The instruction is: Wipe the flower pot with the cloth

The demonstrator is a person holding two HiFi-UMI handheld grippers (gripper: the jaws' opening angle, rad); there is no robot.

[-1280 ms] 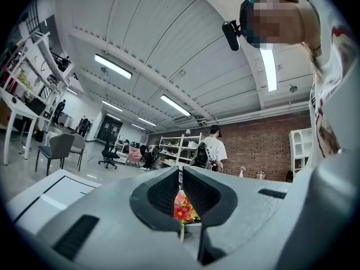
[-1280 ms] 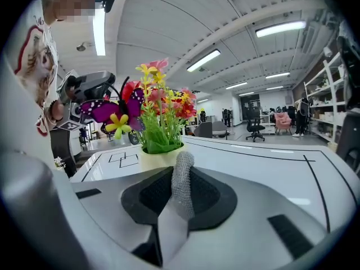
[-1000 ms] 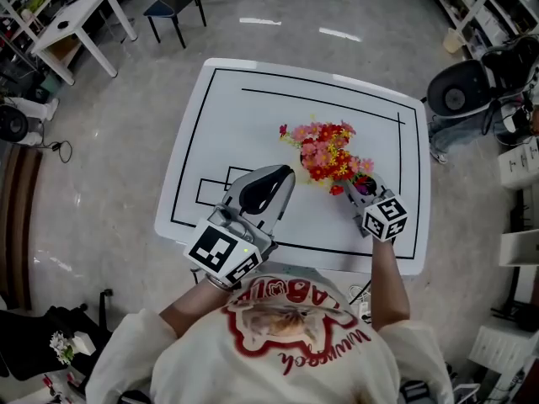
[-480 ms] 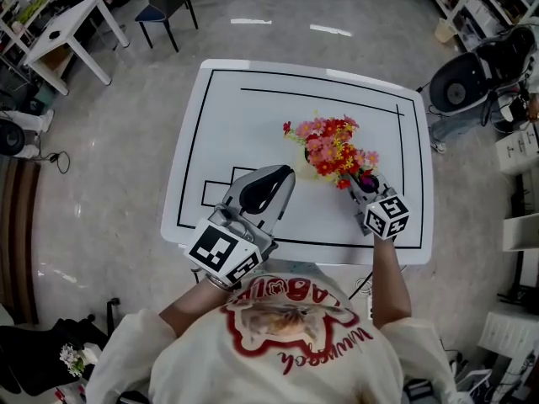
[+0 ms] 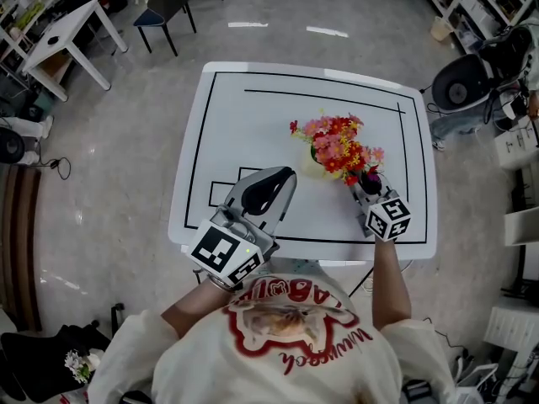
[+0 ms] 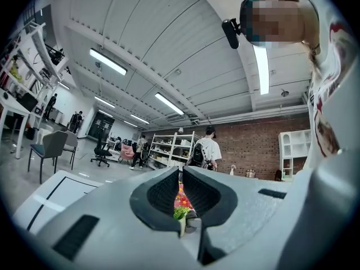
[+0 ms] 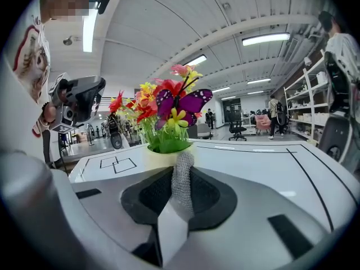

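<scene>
**One pot, one cloth, two grippers at a lined white table**

A white table (image 5: 244,116) ruled with black lines stands on a glossy grey floor (image 5: 126,141), in a room with shelving (image 6: 169,148) and a brick wall (image 6: 253,151). One pale, rounded flower pot (image 7: 151,157) sits right of centre, bearing red, pink and yellow flowers (image 5: 337,146) and one purple butterfly (image 7: 183,102). The right gripper (image 5: 366,188) pinches one grey knitted cloth (image 7: 181,176), seemingly against the pot's near side. The left gripper (image 5: 278,179), jaws pressed together on nothing, hovers near left.

A white table (image 5: 244,124) with black lines carries 1 flower pot (image 5: 309,166).
</scene>
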